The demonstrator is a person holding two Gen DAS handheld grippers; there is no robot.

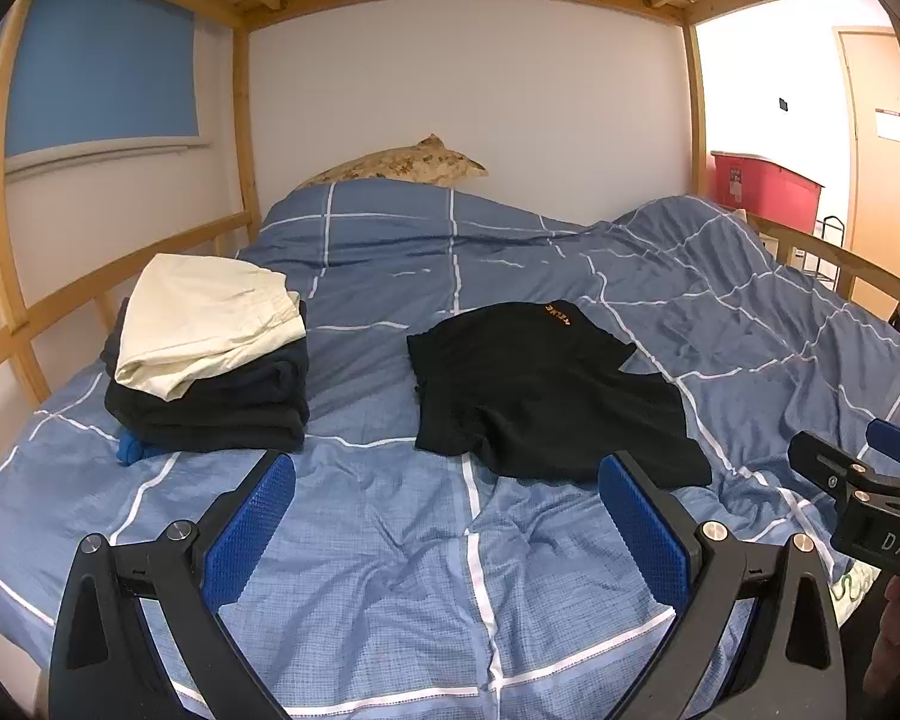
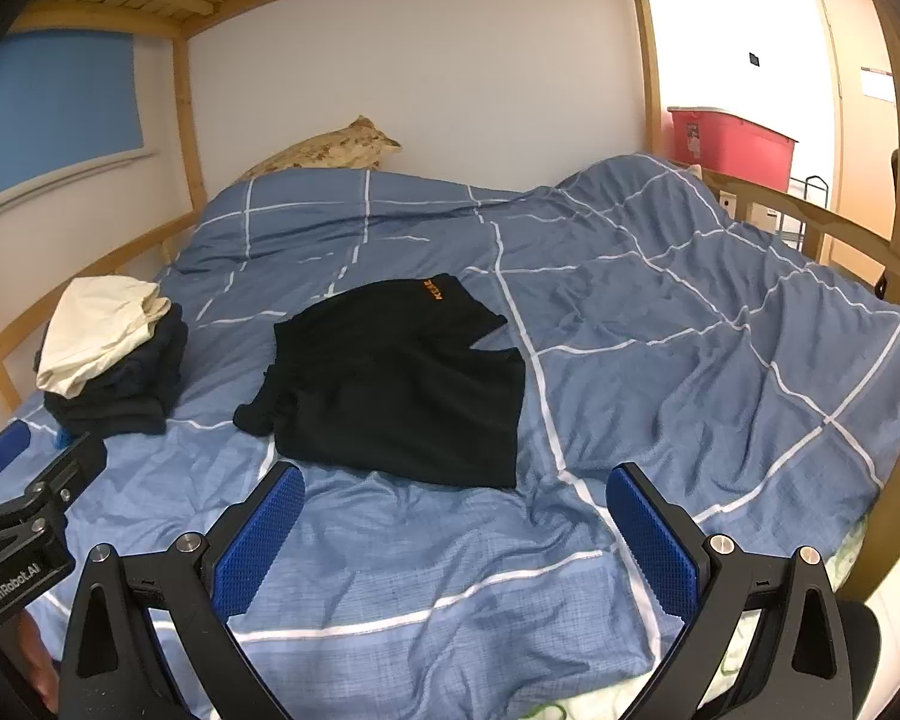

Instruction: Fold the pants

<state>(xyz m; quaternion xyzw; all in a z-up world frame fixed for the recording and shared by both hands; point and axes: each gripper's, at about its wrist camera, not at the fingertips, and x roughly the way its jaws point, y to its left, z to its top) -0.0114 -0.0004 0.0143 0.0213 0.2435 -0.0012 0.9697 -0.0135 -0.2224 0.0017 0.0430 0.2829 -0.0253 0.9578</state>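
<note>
Black pants (image 1: 546, 396) with small orange lettering lie folded flat on the blue checked duvet (image 1: 390, 570), just beyond both grippers; they also show in the right wrist view (image 2: 402, 384). My left gripper (image 1: 447, 468) is open and empty, its blue pads spread wide in front of the pants' near edge. My right gripper (image 2: 456, 477) is open and empty too, close to the pants' near edge. Each gripper shows at the edge of the other's view.
A stack of folded clothes (image 1: 210, 360), cream on top of dark ones, sits at the left by the wooden rail (image 1: 24, 312). The duvet is bunched up on the right (image 2: 720, 300). A patterned pillow (image 1: 402, 165) lies at the head. A red bin (image 1: 762, 180) stands beyond the bed.
</note>
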